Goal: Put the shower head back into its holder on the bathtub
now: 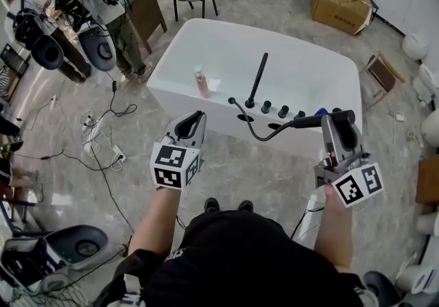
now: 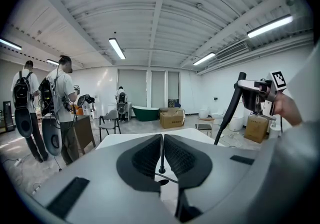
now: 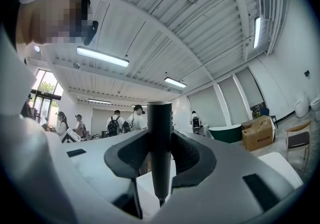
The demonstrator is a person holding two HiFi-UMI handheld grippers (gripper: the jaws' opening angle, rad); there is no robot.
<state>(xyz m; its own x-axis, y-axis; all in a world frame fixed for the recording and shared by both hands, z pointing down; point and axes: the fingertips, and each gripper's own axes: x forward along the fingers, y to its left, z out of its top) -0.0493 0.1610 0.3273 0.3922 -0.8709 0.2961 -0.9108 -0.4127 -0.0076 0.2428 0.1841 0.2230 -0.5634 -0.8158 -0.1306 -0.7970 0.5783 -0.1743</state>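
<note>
Left gripper [image 1: 194,119] is shut and empty; I park it aside as a spare. Right gripper [image 1: 341,131] clamps the shower head [image 1: 312,120] by its handle, held roughly level so I can aim it. Hose [image 1: 255,133] sags back to the tub [image 1: 206,45] rim, near the knobs [image 1: 282,112].

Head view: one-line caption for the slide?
Right gripper clamps the black shower head, hose trailing to the white bathtub; left gripper shut and empty.
</note>
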